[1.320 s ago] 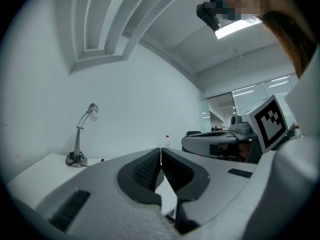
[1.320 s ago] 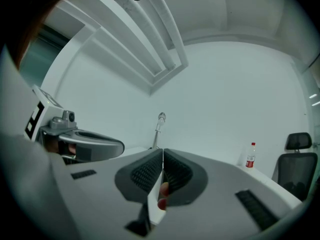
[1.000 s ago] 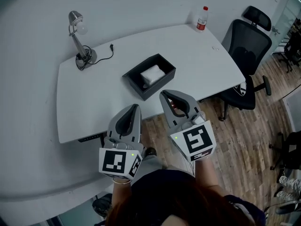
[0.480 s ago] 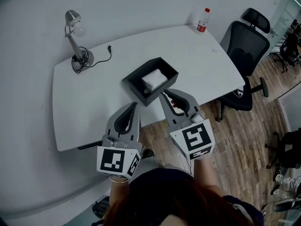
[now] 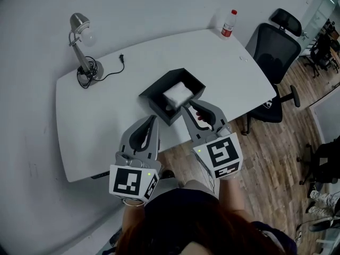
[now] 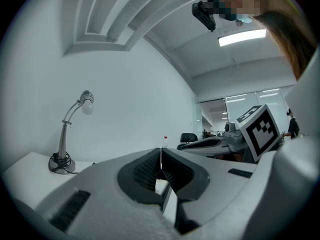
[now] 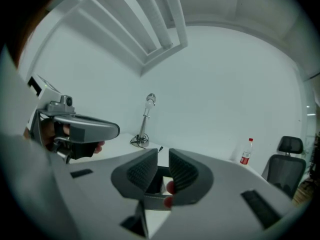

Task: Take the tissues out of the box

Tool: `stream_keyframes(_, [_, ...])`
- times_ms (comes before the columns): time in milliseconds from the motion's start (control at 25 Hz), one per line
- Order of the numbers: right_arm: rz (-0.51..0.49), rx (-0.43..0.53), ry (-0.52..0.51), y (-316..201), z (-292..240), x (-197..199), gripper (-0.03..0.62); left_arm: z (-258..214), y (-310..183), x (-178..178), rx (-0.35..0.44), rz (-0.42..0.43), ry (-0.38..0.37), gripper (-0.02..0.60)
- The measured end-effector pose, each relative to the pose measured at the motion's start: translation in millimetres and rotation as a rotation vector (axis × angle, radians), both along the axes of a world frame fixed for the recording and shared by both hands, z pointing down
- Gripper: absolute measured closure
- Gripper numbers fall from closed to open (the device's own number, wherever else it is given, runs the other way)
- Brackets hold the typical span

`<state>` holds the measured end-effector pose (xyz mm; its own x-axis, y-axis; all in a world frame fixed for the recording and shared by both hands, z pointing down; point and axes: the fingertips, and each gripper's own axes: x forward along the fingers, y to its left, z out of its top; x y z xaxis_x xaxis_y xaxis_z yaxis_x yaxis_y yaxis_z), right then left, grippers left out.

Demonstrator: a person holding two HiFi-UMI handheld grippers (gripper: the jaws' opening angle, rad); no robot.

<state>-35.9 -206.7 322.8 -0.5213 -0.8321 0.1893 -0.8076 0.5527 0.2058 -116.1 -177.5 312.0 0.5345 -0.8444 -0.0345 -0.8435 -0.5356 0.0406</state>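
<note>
A black open box (image 5: 153, 105) stands near the front edge of the white table (image 5: 106, 116), with a white pack of tissues (image 5: 178, 94) inside it. My right gripper (image 5: 186, 107) hovers at the box's near right corner, just short of the tissues. Its jaws are opening, with a narrow gap and nothing between them (image 7: 163, 159); the box (image 7: 156, 176) shows through that gap. Held over the table's front edge, left of the box, my left gripper (image 5: 155, 119) is shut and empty (image 6: 161, 156).
A desk lamp (image 5: 79, 47) with its cable stands at the table's far left. A red-capped bottle (image 5: 228, 23) sits at the far right corner. A black office chair (image 5: 276, 57) stands to the right of the table on the wooden floor.
Both grippers have come forward to the box, the right one reaching its near corner. The right jaws have parted from shut to a narrow gap.
</note>
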Motion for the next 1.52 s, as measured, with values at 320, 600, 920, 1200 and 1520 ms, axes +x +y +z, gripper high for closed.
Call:
stream_keyframes(320, [0.044,-0.038,0.04,-12.6,9.3,-0.9,0.477,0.3,-11.7,-3.2,-0.001,0.047,0.001,0.555])
stream_keyframes(600, [0.046,-0.083,0.076,-22.1,20.9,-0.4,0.442,2.2,-19.7,2.3,-0.007,0.073,0.005,0.555])
stream_keyframes(920, [0.023,-0.132,0.098,-42.6,38.4,-3.1,0.413,3.4,-40.8,4.8,-0.006,0.066,-0.002,0.555])
stream_keyframes(1200, [0.0,-0.195,0.125,-63.1,54.8,-1.5,0.387,1.3,-62.4,10.6,-0.004,0.065,-0.002,0.555])
stream_keyframes(1520, [-0.047,-0.302,0.182,-78.6,84.4,-4.7,0.364,0.1,-87.4,16.5,-0.006,0.064,0.0,0.555])
